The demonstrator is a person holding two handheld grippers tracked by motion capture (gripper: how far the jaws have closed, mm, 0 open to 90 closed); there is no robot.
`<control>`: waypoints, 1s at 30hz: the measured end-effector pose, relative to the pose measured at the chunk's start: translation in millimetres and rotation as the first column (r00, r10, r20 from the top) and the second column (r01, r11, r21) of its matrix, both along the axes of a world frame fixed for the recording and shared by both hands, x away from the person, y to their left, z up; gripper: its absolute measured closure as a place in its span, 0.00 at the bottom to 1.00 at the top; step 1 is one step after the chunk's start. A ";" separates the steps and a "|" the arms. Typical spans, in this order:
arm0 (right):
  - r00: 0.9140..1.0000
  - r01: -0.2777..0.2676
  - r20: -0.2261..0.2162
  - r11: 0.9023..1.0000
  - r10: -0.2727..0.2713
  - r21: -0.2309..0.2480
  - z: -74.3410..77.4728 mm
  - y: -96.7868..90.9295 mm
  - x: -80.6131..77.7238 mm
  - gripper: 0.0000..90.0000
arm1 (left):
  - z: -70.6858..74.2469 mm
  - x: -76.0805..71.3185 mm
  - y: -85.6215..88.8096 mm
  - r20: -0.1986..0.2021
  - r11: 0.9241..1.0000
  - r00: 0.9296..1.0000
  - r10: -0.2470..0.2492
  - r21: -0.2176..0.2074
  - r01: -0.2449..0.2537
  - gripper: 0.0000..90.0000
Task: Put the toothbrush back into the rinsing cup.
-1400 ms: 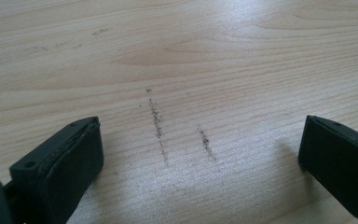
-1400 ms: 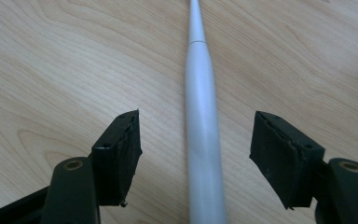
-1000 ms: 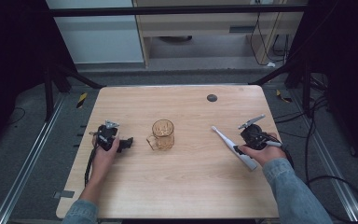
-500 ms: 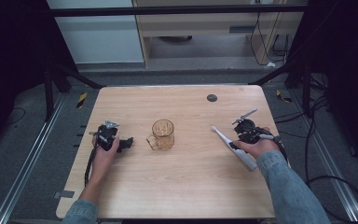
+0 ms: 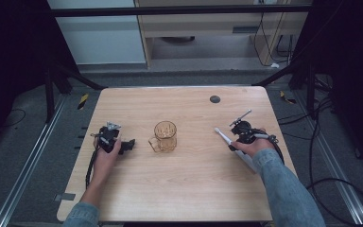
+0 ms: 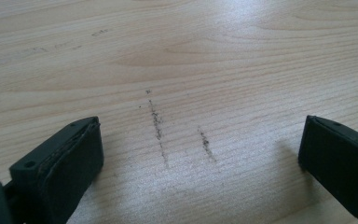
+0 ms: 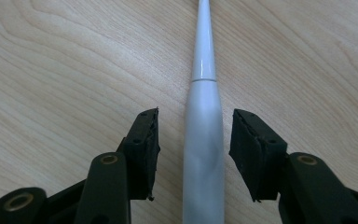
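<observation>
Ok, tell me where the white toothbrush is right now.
The white toothbrush lies flat at the table's right, right of the amber mug, between the right gripper's jaws.

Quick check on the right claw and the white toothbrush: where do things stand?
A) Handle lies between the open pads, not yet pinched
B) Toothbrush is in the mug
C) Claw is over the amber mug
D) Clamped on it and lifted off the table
A: in the right gripper view the toothbrush lies on the table between the right claw pads, which have just been closing, with gaps on both sides.

The white toothbrush (image 7: pixel 204 140) runs off the right gripper view's top and bottom edges; in the high view, the hand (image 5: pixel 250 147) hides its handle's middle.
</observation>
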State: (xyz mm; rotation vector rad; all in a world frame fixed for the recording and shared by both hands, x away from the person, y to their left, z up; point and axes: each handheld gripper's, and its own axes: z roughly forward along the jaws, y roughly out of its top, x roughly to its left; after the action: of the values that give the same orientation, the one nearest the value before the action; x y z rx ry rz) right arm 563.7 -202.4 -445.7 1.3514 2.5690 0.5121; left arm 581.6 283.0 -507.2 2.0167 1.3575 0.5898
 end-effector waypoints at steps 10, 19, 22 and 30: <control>0.999 0.003 -0.033 1.000 -0.004 -0.027 -10.2 0.5 8.1 0.62 | 0.0 0.0 0.0 0.000 1.000 1.000 0.000 0.000 0.000 0.00; 0.999 0.005 -0.048 0.999 -0.007 -0.047 -16.7 0.9 12.1 0.63 | 0.0 0.1 0.0 0.000 1.000 1.000 -0.001 0.000 0.001 0.00; 0.998 0.011 -0.055 0.999 -0.013 -0.050 -18.0 0.2 12.9 0.63 | 0.0 0.1 0.0 0.000 1.000 1.000 -0.001 0.000 0.001 0.00; 0.999 0.008 -0.050 0.999 -0.010 -0.052 -20.3 0.6 15.4 0.65 | 0.0 0.3 0.0 0.000 1.000 1.000 -0.001 0.000 0.001 0.00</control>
State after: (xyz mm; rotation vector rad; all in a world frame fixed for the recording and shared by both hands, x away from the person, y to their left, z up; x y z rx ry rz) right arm 579.2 -201.8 -466.0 1.3749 2.5955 0.4130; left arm 581.8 282.9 -507.2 2.0176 1.3560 0.5896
